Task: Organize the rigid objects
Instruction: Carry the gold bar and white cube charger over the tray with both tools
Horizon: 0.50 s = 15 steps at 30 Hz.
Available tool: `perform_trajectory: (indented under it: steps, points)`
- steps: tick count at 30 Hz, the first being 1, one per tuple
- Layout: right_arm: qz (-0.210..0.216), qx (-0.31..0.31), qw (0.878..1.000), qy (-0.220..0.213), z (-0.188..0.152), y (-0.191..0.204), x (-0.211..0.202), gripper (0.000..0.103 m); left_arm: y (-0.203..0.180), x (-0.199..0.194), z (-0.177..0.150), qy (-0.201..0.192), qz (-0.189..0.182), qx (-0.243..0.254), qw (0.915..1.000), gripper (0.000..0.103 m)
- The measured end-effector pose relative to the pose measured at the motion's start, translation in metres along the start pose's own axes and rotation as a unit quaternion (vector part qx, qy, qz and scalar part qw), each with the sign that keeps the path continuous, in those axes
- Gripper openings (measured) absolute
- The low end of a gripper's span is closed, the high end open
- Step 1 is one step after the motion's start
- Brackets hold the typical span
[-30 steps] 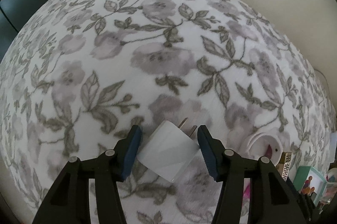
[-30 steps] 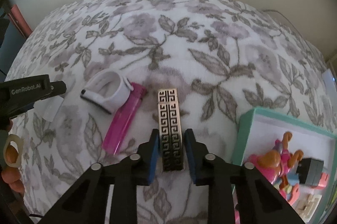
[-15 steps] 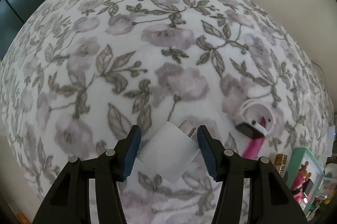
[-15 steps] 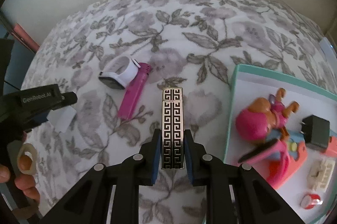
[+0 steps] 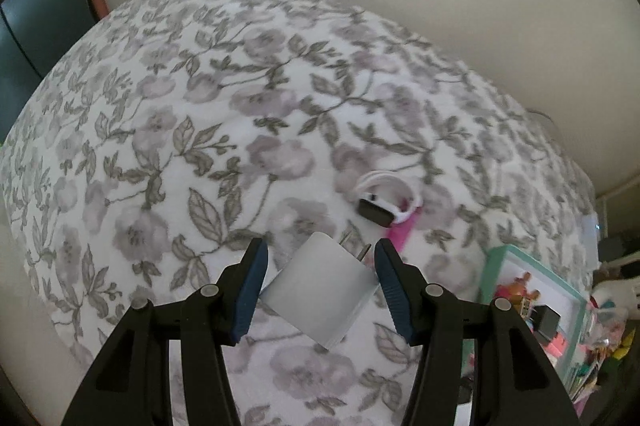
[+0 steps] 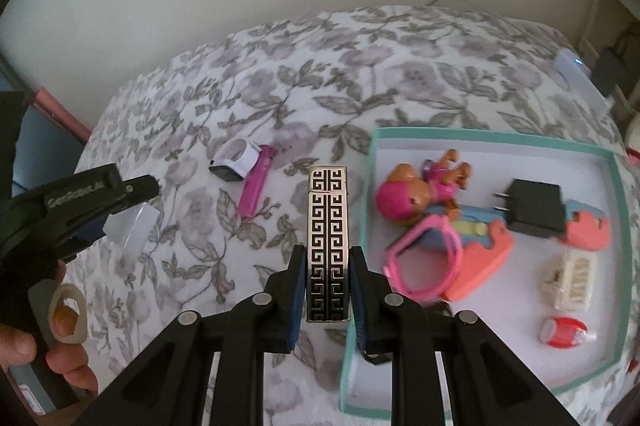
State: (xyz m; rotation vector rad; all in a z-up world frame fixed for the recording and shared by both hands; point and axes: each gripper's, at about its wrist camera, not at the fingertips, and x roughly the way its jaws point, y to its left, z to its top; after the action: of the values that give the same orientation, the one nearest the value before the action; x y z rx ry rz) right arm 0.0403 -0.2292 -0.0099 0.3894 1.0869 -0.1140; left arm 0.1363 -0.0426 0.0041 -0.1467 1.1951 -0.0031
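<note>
Two items are in carriage: the left gripper (image 5: 318,268) pinches a white plastic cube-shaped wall charger (image 5: 322,296) by its corners, prongs forward; the right gripper (image 6: 326,258) clamps a slim silver rectangular lighter with black key-pattern (image 6: 327,238).

Landmark: shallow teal-rimmed white cardboard tray (image 6: 362,226).
- Inside the tray: pink doll, pink glasses, black adapter, coral toy pieces, cream clip, small red can.
- Left of the tray, on the floral blanket (image 6: 400,78): white smartwatch (image 6: 234,160) touching a magenta plastic lighter (image 6: 256,192).

Estimate: over half sorted; four pieces outstanding. Tray's near centre and near-left corner are free; its raised rim needs clearing.
</note>
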Motion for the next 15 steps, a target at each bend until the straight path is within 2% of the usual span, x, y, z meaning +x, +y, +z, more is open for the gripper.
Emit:
perform_trajectory:
  steps: [8,15]
  points:
    - [-0.009,0.028,0.999,-0.014,-0.003,-0.024,-0.025,0.022,-0.032,-0.029,-0.019,-0.02,-0.037,0.037,0.9984,0.057]
    - [-0.055,0.068,0.996,-0.024,-0.006,-0.07,-0.045,0.022,-0.078,-0.041,-0.047,-0.015,-0.071,0.098,0.9925,0.057]
